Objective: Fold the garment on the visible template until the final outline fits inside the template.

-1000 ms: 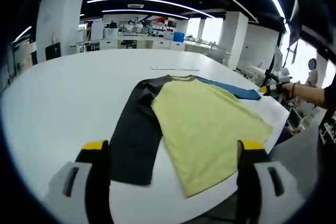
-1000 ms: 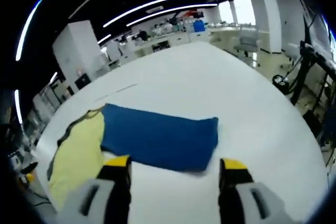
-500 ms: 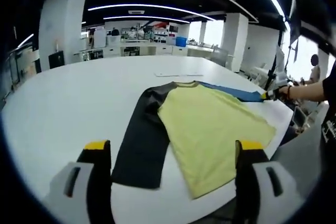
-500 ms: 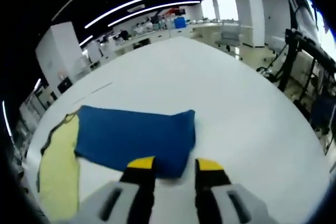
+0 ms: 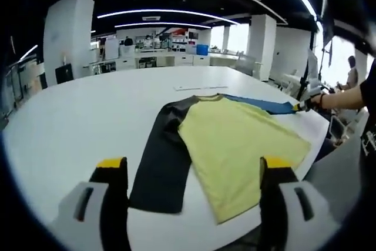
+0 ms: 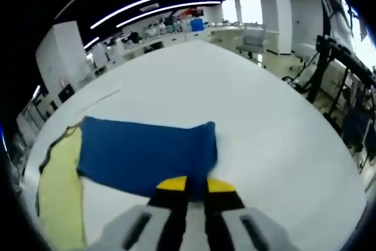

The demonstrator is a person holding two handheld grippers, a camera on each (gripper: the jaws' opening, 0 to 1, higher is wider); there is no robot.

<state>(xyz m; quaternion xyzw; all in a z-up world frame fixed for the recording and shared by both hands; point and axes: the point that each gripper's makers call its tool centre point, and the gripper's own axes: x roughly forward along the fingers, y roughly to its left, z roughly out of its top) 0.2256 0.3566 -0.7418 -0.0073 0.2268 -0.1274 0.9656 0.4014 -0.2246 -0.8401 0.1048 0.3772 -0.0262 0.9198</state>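
The garment lies flat on the white table (image 5: 70,121): a yellow body (image 5: 235,136), a black sleeve (image 5: 161,163) on its left and a blue sleeve (image 5: 258,104) at its far right. My left gripper (image 5: 192,168) is open, hovering short of the black sleeve's end and the yellow hem. My right gripper (image 6: 197,185) is shut on the near edge of the blue sleeve (image 6: 141,154), close to its cuff corner. From the left gripper view that right gripper (image 5: 301,107) sits at the sleeve's tip, held by a person's hand.
A thin pale strip (image 5: 200,88) lies on the table beyond the collar. The table's edge (image 5: 320,133) runs close to the garment's right side. Desks, pillars and a black stand (image 6: 332,69) fill the room around. A person's arm (image 5: 346,95) reaches in from the right.
My right gripper's jaws have closed from wide open onto the blue sleeve's edge. The left gripper stays open and has shifted only slightly.
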